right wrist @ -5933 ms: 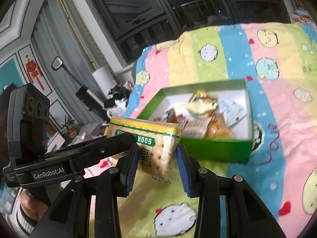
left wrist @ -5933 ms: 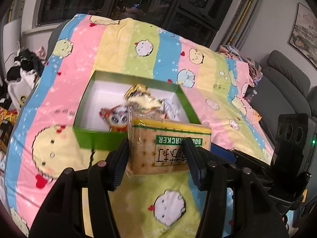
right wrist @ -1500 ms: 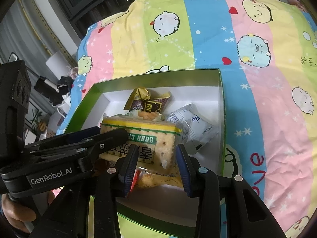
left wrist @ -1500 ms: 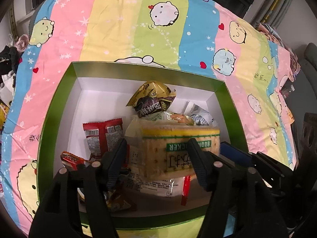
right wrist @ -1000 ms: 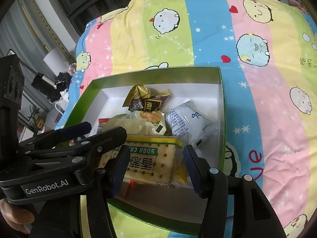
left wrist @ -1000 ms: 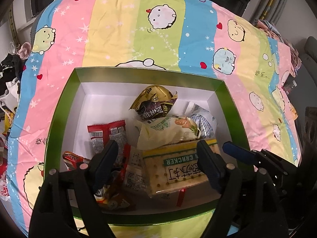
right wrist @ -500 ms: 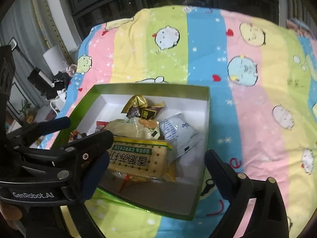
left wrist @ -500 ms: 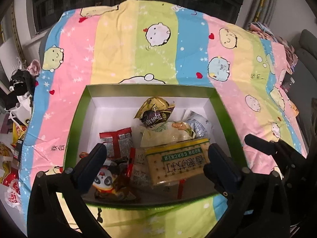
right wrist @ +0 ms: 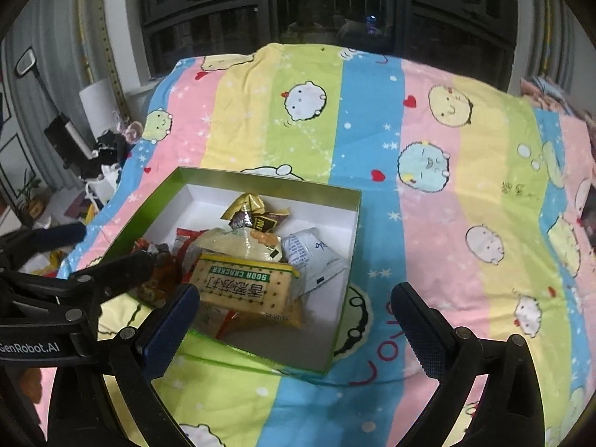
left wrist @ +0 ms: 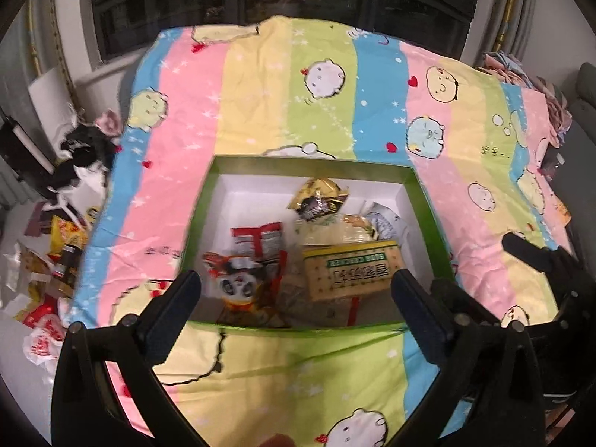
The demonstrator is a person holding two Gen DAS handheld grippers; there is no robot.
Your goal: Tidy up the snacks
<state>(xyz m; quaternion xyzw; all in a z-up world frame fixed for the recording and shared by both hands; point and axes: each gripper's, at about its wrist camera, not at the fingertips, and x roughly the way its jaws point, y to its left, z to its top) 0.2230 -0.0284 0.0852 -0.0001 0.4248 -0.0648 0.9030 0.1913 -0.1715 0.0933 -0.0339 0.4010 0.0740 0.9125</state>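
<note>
The soda cracker pack (left wrist: 350,272) (right wrist: 242,283) lies flat in the green box (left wrist: 309,162) (right wrist: 268,179), on top of other snacks. Beside it are a panda snack bag (left wrist: 238,279), a red packet (left wrist: 260,238), gold and brown wrappers (left wrist: 316,197) and a white sachet (right wrist: 313,257). My left gripper (left wrist: 294,287) is open wide above the box's near edge, with nothing between its fingers. The jaws of my right gripper (right wrist: 294,298) are still opening and hold nothing; the pack lies below them, untouched.
The box rests on a striped cartoon bedsheet (left wrist: 335,74) (right wrist: 447,223). Loose packets and bags litter the floor (left wrist: 48,260) to the left. A dark window runs along the back, and a grey sofa (left wrist: 585,82) stands at the right.
Both grippers let go of the cracker pack, which dropped into the box. Their jaws spread wide and both drew up and back from the box.
</note>
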